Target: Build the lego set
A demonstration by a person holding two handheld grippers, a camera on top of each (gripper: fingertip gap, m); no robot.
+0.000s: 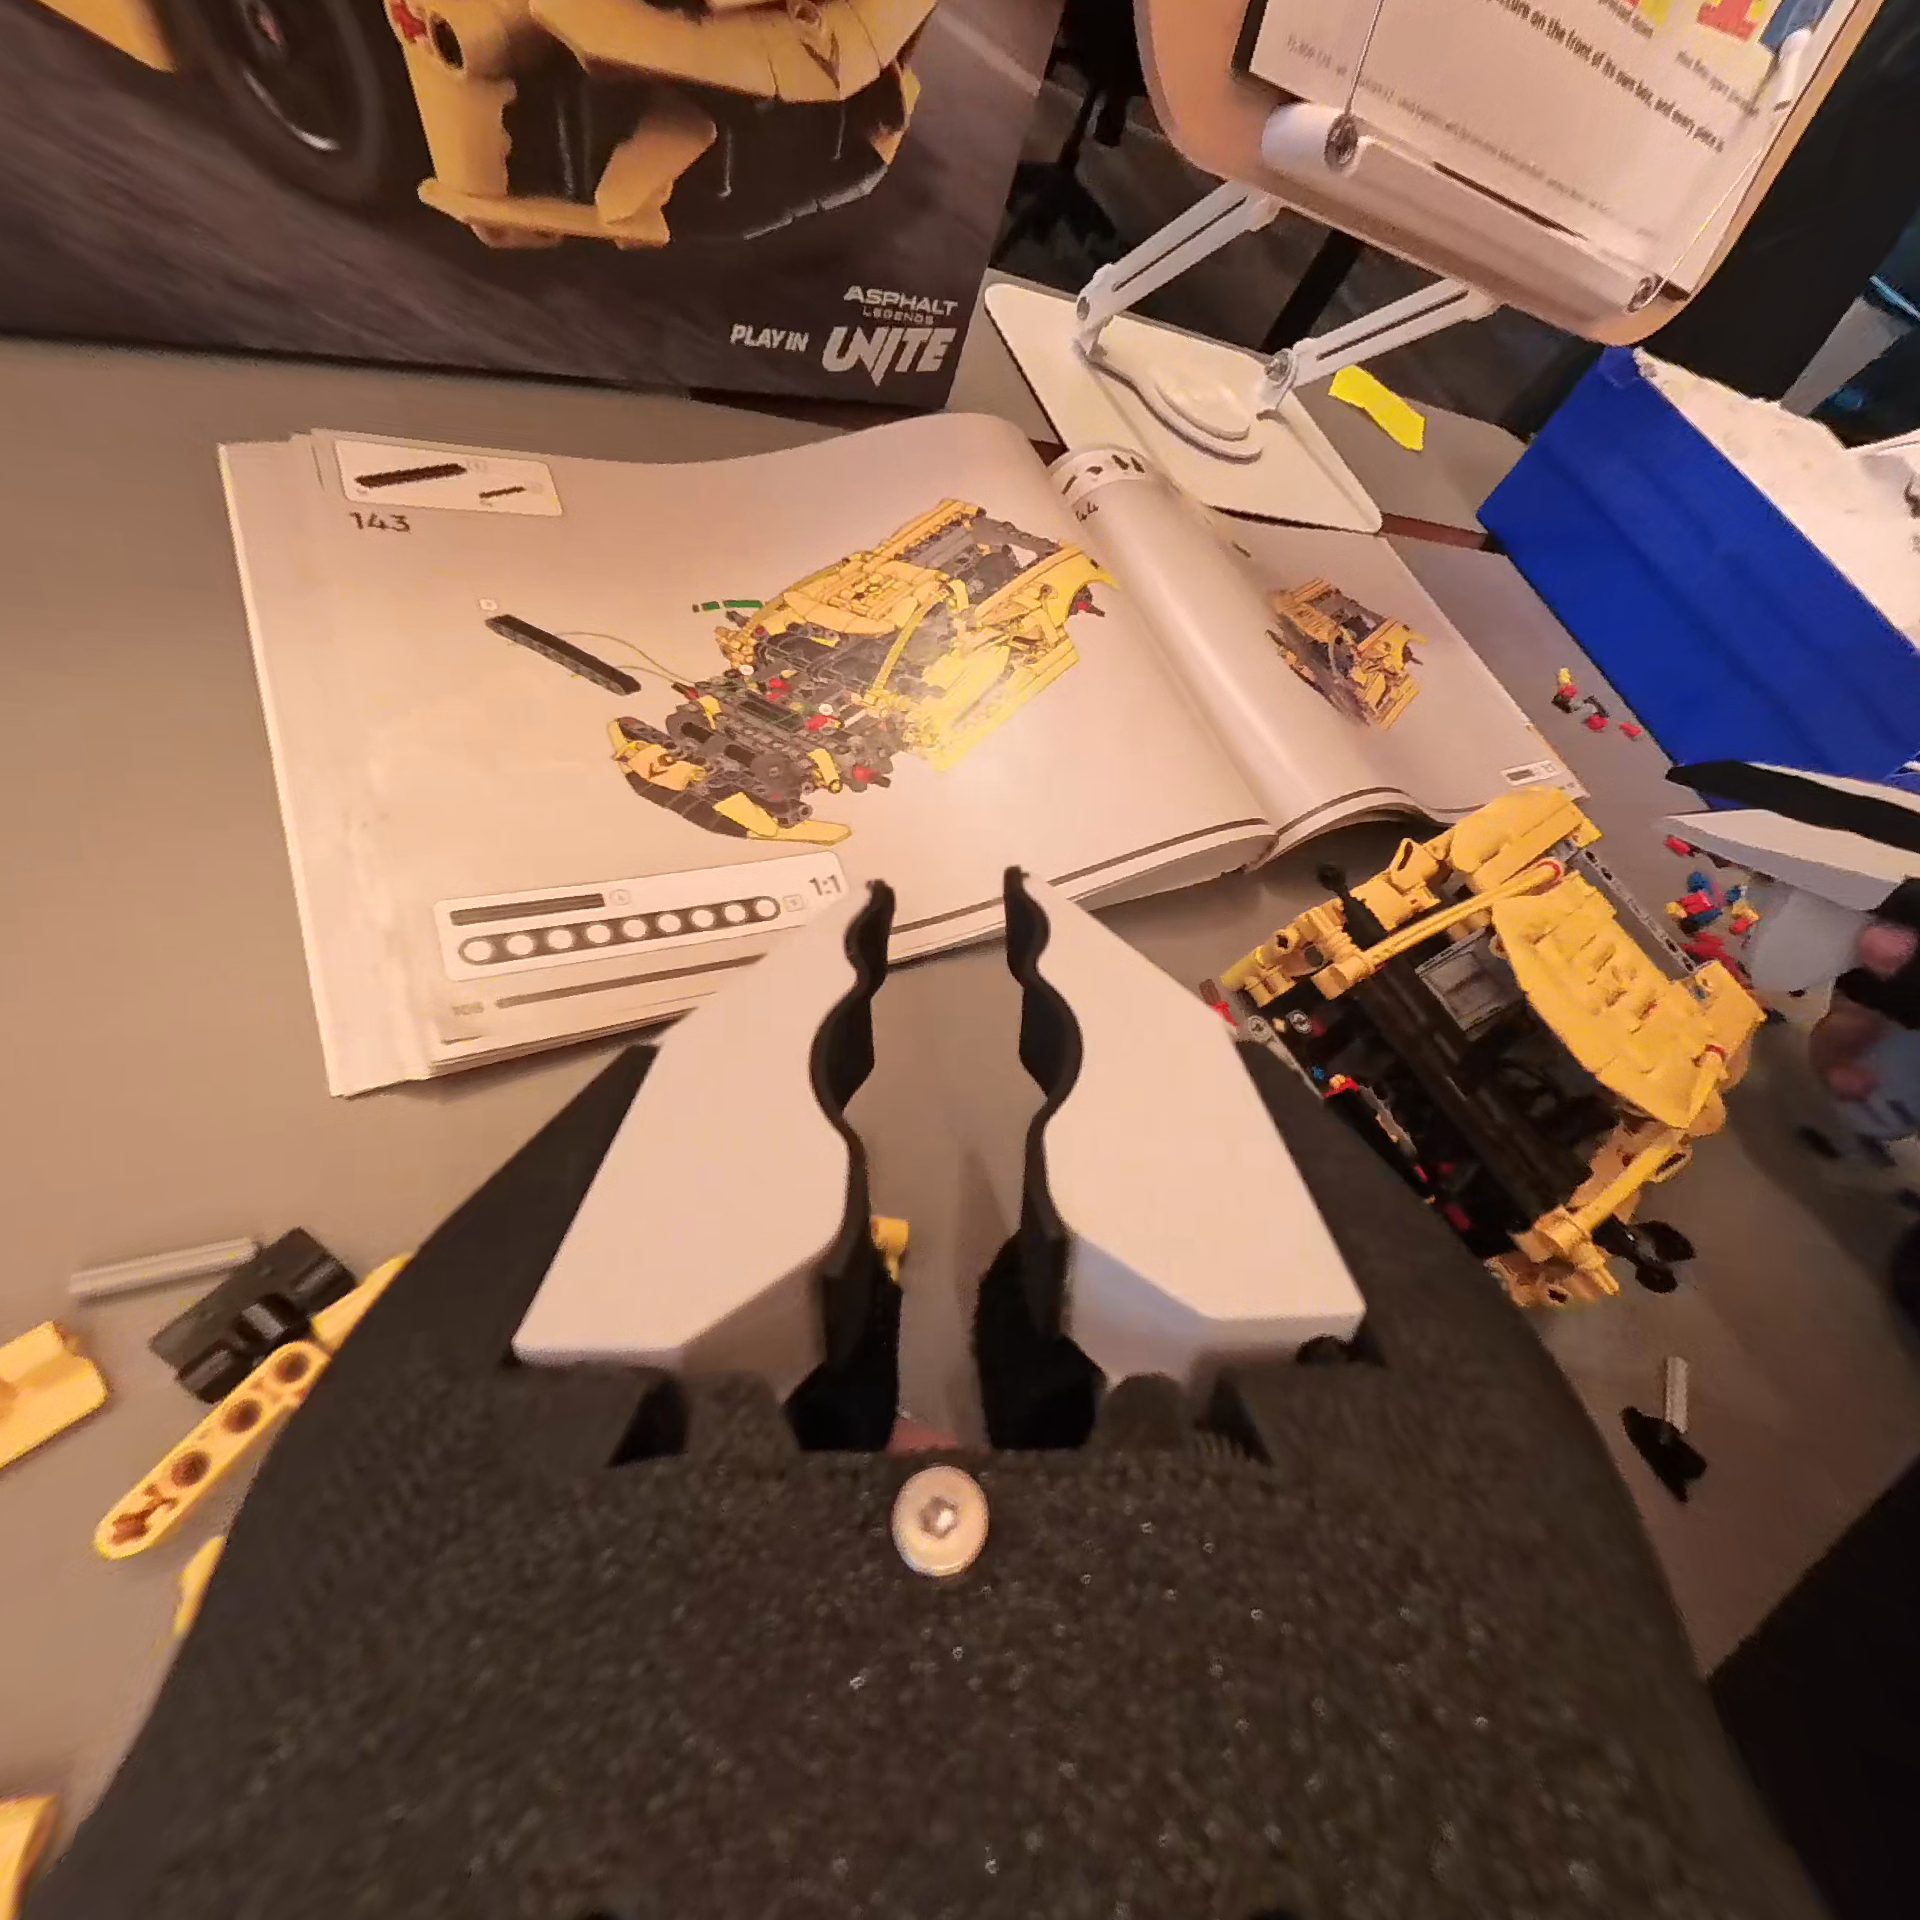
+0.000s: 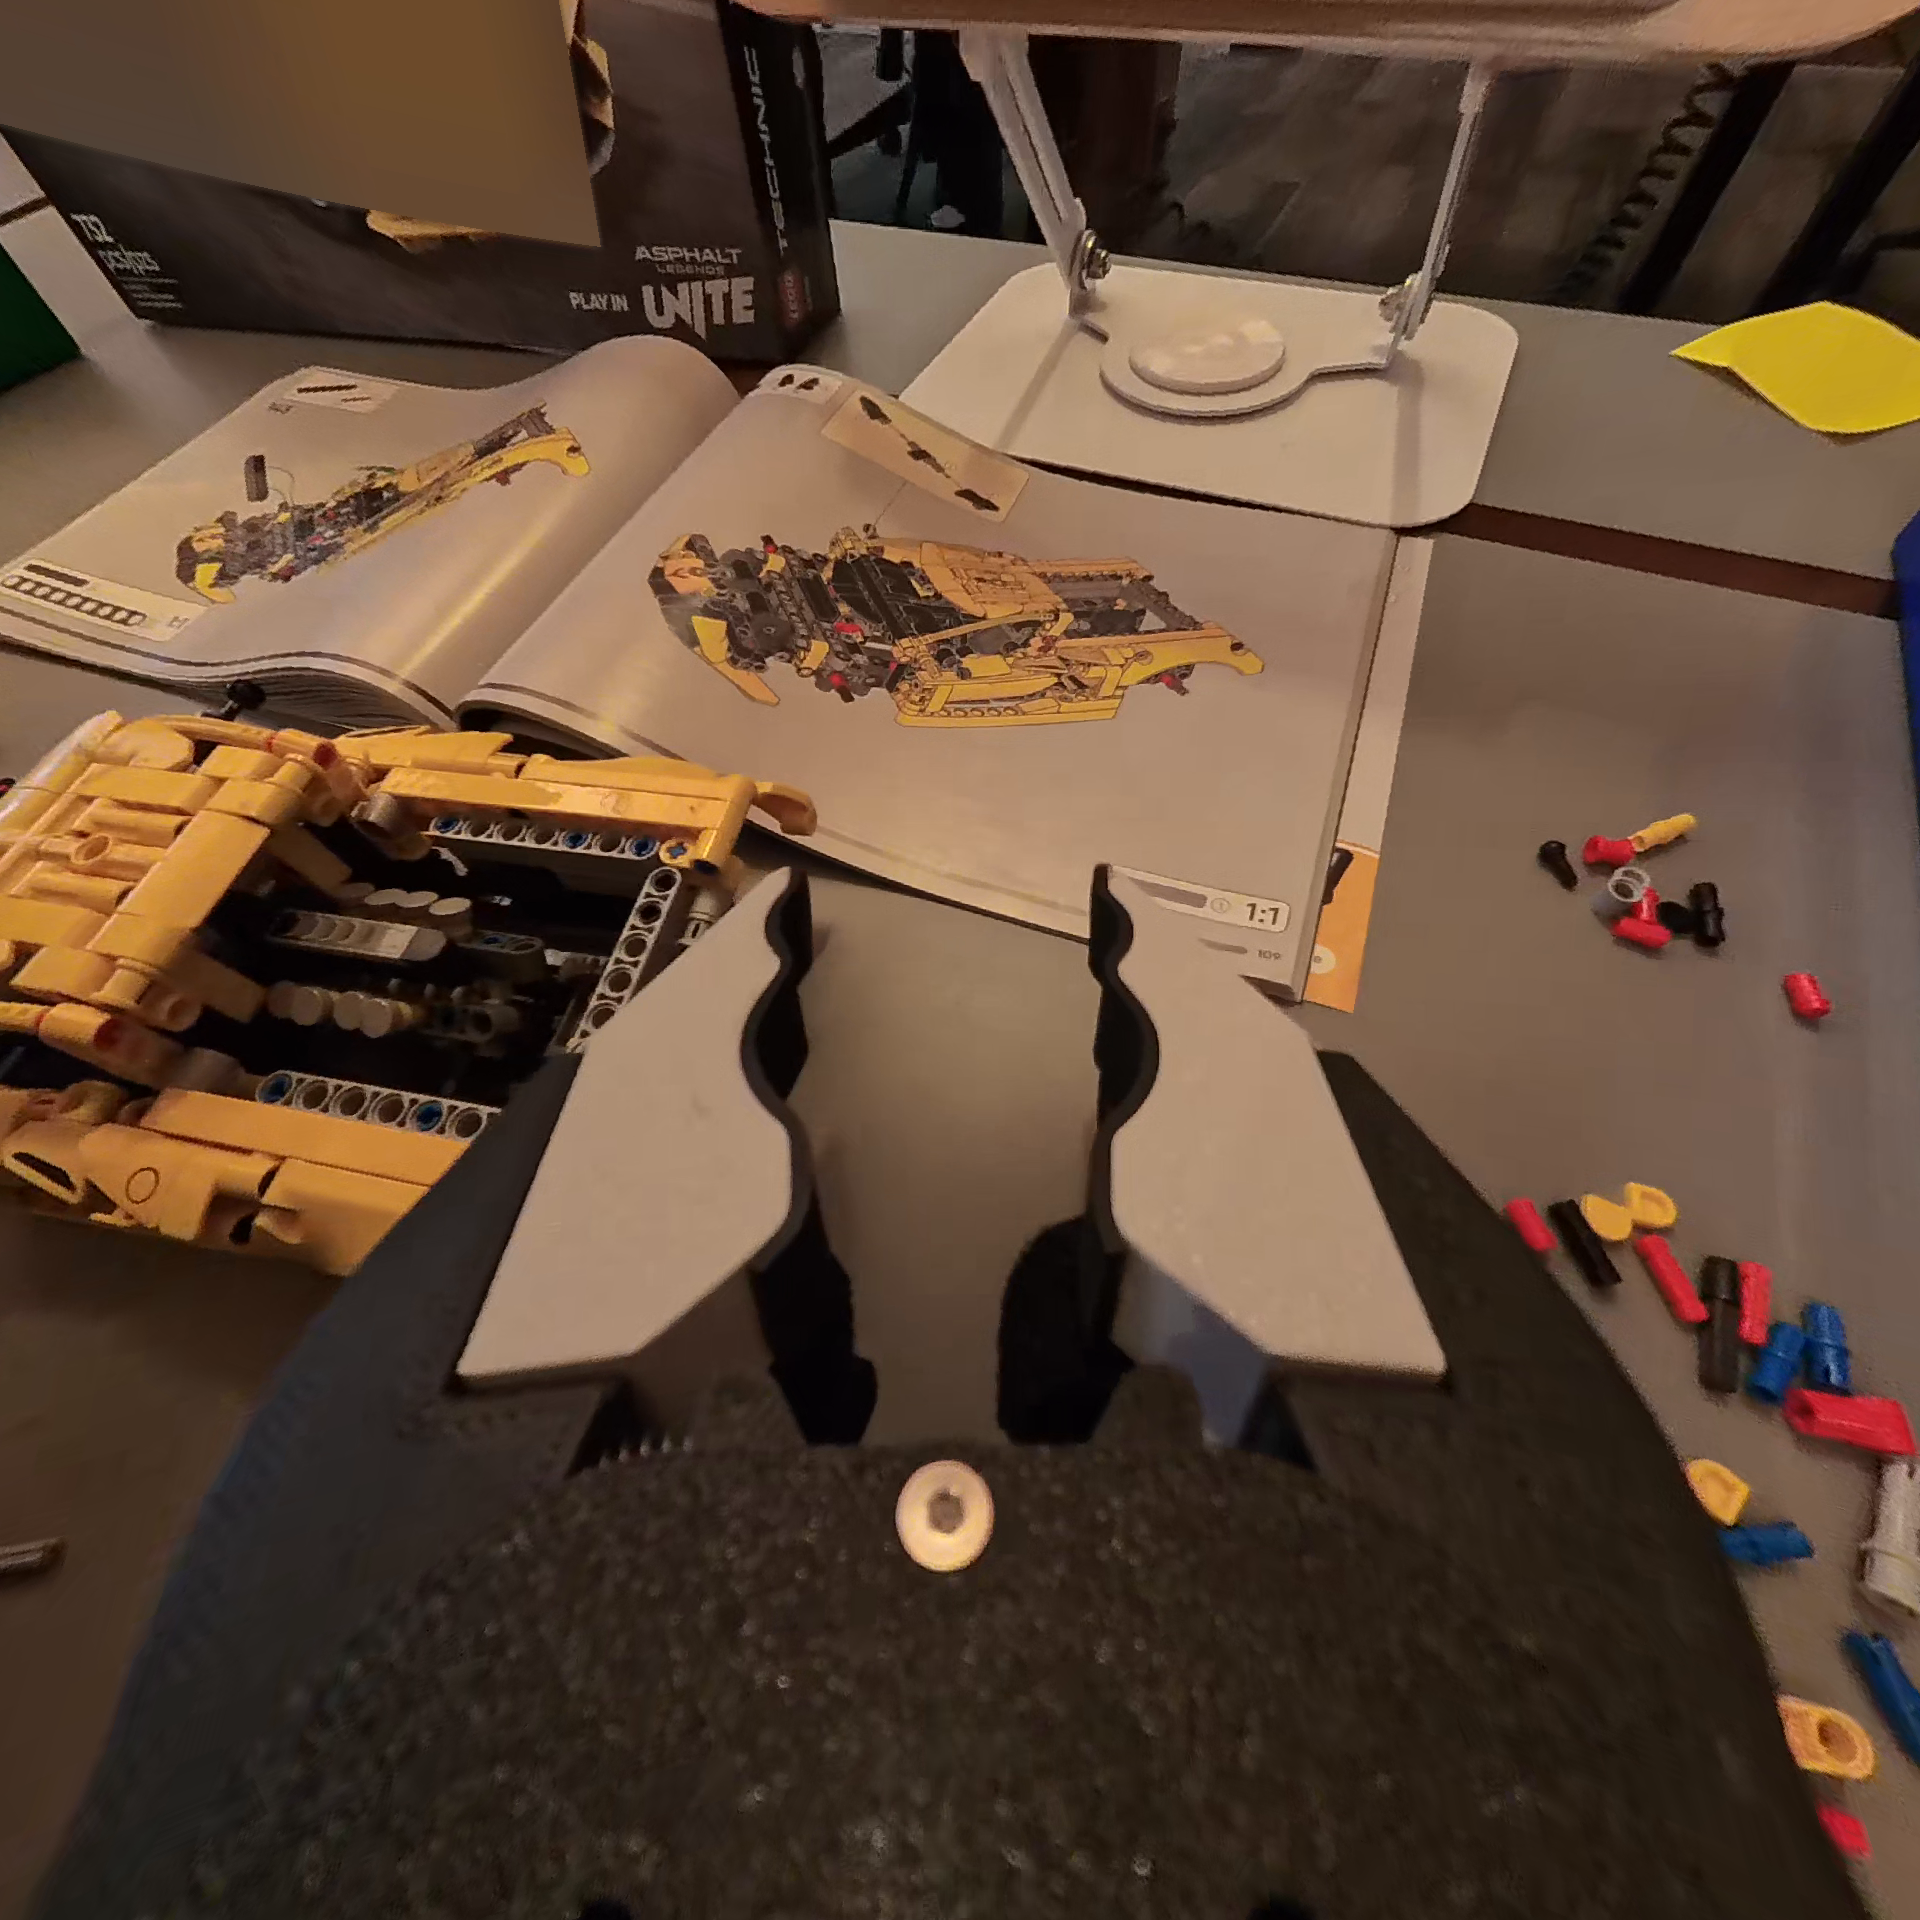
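A half-built yellow and black lego car (image 1: 1475, 1049) lies on the grey table, right of the open instruction booklet (image 1: 665, 717). In the right wrist view the car (image 2: 260, 987) lies at the left, in front of the booklet (image 2: 935, 665). My left gripper (image 1: 943, 894) hovers over the booklet's near edge, jaws a little apart with nothing between them. My right gripper (image 2: 948, 894) is open and empty, just right of the car, above the table and the booklet's front edge.
The set's dark box (image 1: 499, 187) stands behind the booklet. A white stand (image 2: 1216, 384) holds a board overhead. Loose yellow and black pieces (image 1: 208, 1371) lie at the left. Small red, blue, black and yellow pins (image 2: 1714, 1320) are scattered at the right. A blue bin (image 1: 1704, 561) stands far right. My right fingertips sit around 35 cm from my left ones.
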